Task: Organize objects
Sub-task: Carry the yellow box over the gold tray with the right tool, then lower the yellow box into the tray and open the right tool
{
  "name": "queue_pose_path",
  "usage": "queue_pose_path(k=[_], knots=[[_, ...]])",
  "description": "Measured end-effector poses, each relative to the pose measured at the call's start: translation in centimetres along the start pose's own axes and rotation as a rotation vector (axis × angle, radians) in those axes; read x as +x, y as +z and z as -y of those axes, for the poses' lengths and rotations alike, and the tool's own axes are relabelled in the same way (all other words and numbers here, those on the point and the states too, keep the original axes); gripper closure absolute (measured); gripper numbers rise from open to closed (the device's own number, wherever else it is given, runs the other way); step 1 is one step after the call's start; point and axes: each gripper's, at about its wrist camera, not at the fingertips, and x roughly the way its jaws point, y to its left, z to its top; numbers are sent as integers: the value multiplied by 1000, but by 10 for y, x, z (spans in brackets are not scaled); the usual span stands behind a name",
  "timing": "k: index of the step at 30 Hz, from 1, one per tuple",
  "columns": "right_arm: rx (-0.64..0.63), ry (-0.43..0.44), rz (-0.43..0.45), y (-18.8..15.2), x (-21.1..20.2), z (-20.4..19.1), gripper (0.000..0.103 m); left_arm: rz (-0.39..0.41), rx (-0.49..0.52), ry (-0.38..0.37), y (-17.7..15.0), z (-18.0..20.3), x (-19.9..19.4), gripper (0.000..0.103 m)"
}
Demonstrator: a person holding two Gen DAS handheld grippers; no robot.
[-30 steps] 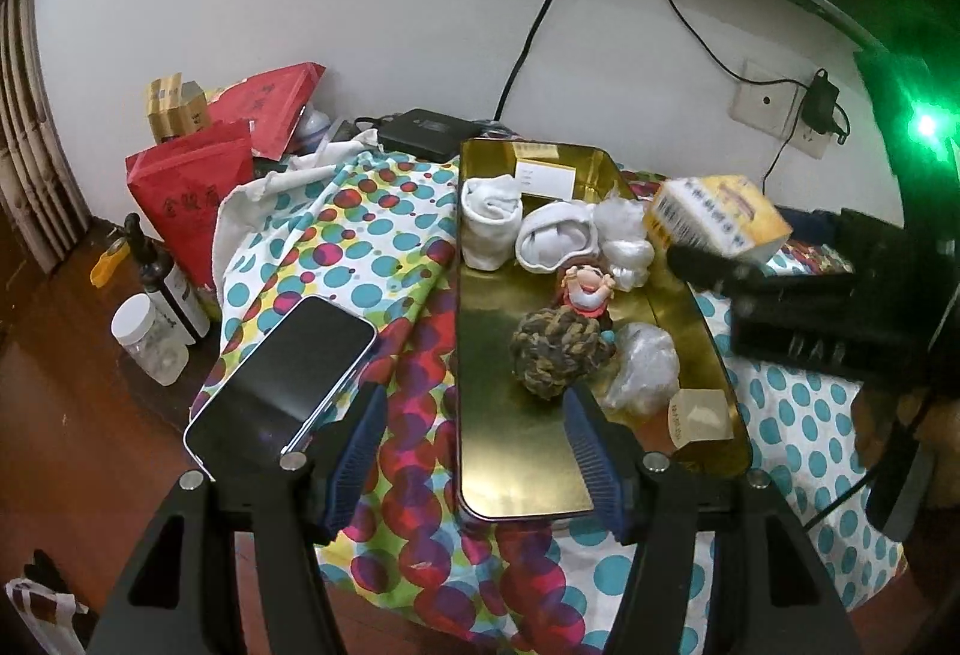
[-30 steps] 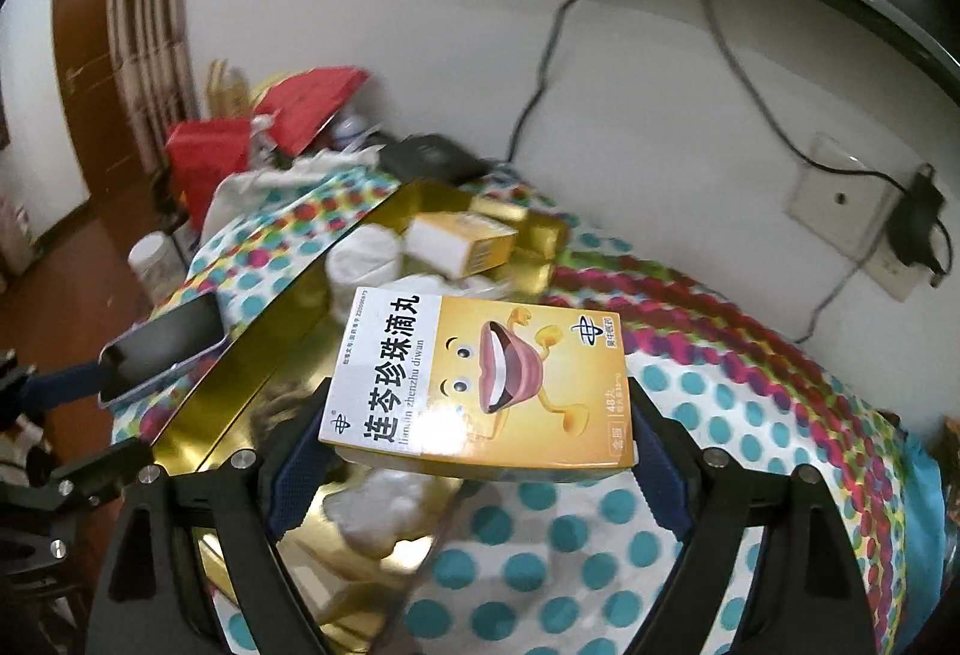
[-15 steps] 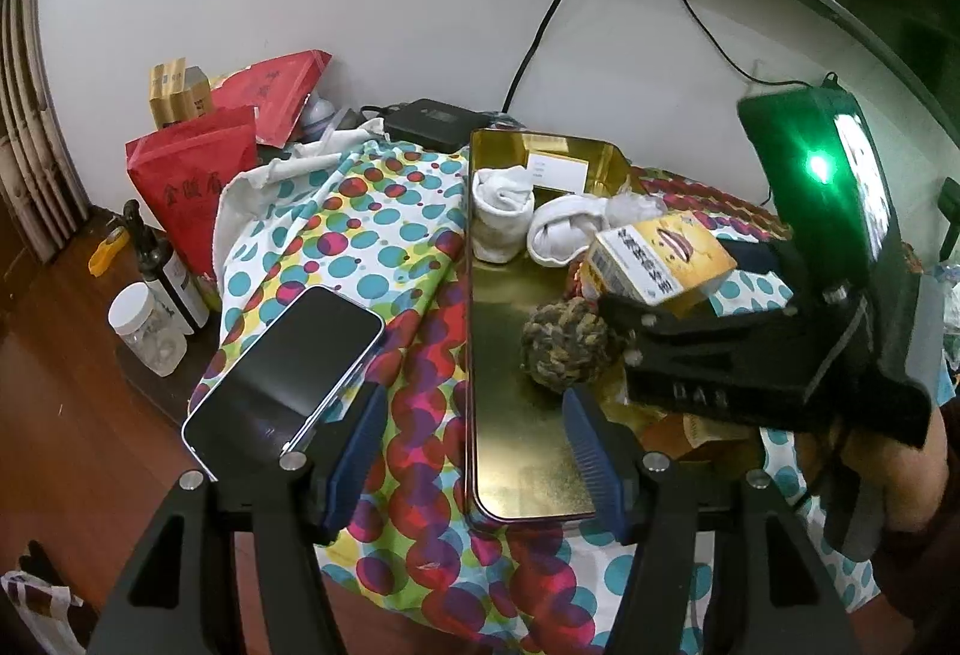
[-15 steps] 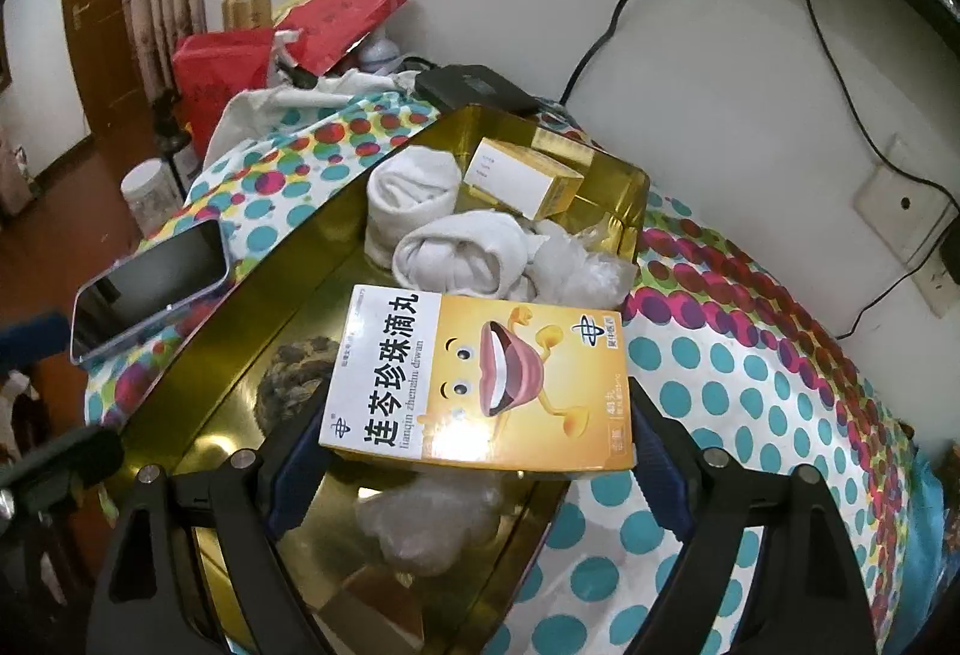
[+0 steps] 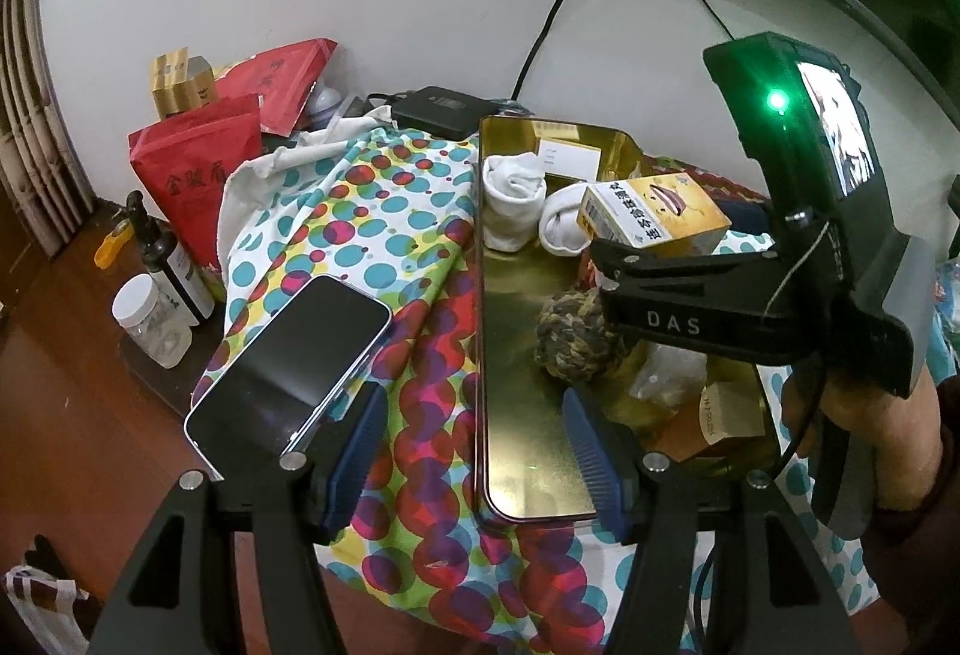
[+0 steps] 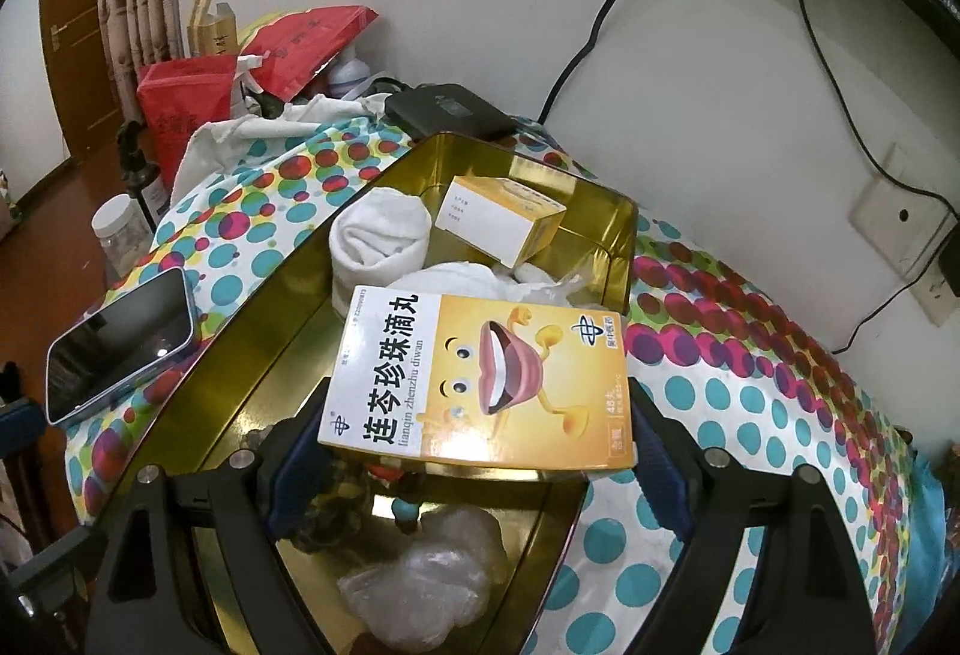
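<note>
My right gripper (image 6: 474, 451) is shut on a yellow medicine box (image 6: 480, 385) and holds it above the gold tray (image 6: 252, 355). In the left wrist view the box (image 5: 654, 217) hangs over the tray (image 5: 522, 451) in that gripper (image 5: 606, 259). The tray holds white socks (image 5: 510, 199), a rope ball (image 5: 576, 343), a clear plastic bag (image 6: 432, 577) and a small yellow box (image 6: 504, 217). My left gripper (image 5: 474, 451) is open and empty, low at the tray's near end. A phone (image 5: 288, 367) lies on the dotted cloth left of the tray.
Red bags (image 5: 192, 175), a dark bottle (image 5: 168, 259) and a white jar (image 5: 144, 319) stand at the left on a wooden surface. A black box (image 5: 444, 109) with cables sits at the wall. The dotted cloth (image 6: 750, 415) spreads right of the tray.
My right gripper has carried the medicine box leftward and forward over the tray, now above its middle. The left gripper has stayed put and open.
</note>
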Motion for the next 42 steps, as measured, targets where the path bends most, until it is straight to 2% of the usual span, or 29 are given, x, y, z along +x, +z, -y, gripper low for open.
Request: queue_pose_path(k=[8,11,14,19,23,26,32,42], knots=[[32,18,-4,-3,1,5,14,-4,-6,1,0,0,0,41],[19,36,-24,-5,3,3,10,-6,-12,1,0,0,0,40],[18,39,-14,-8,1,2,6,-7,-19,8,0,-1,0,41],[34,56,-4,-13,-7,3,5,-4,-21,15,1,-1,-1,41],[60,101,34,-14,-20,8,5,-3,-22,18,1,-1,-2,40],[86,171,47,-14,-24,12,5,-4,-22,20,2,-1,-2,40],[62,198,55,-12,-29,1,5,-9,-22,21,2,-1,-3,40],[50,99,74,-20,-59,3,5,-3,-3,17,7,12,-10,40]])
